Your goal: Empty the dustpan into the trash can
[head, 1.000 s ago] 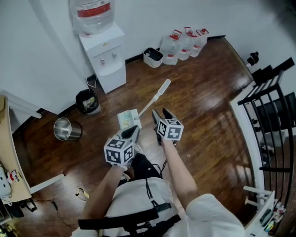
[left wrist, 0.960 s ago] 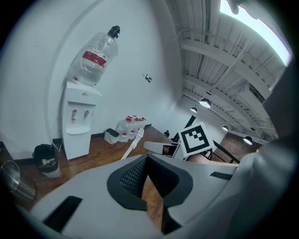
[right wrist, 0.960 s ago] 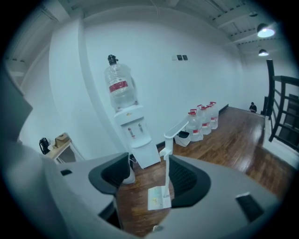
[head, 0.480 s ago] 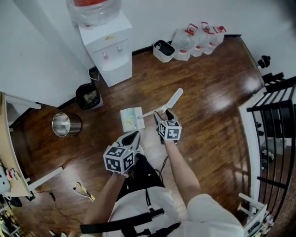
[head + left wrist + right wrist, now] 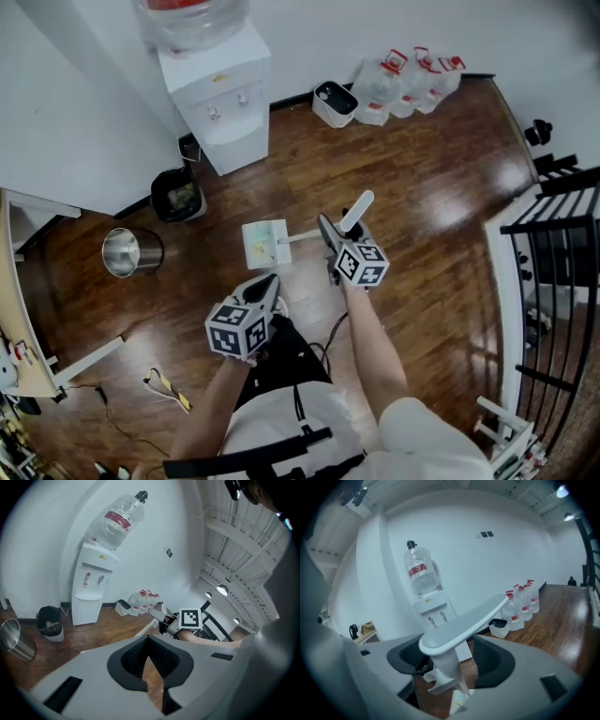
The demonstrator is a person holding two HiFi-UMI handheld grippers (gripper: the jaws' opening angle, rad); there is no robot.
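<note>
- Right gripper (image 5: 336, 228): bare forearm reaches out from the lower right of the head view, wrist straight. The gripper points forward and slopes down toward the floor (image 5: 422, 187).
- Right jaws: spread wide, and they have just been opening. The dustpan (image 5: 265, 244) handle (image 5: 459, 620) stands between them, with a gap on each side and neither pad pressing on it.
- Left gripper (image 5: 270, 281): forearm comes up from the lower left, marker cube toward the head camera. The gripper points forward and down, nearer the body than the right gripper.
- Left jaws: tips meet in the left gripper view, with only a sliver of floor showing behind them. Nothing is between them.
- Left gripper view also catches the right gripper's marker cube and forearm just ahead, to its right.
- Dustpan: white, pan end down at the wood floor with yellowish scraps in it. The handle rises toward the upper right, through the right jaws.
- Black trash can (image 5: 178, 197): by the wall beside the water dispenser (image 5: 220, 103), well apart from the pan, up and to the left in the head view.
- Metal bin (image 5: 122, 253): further left, on its own.
</note>
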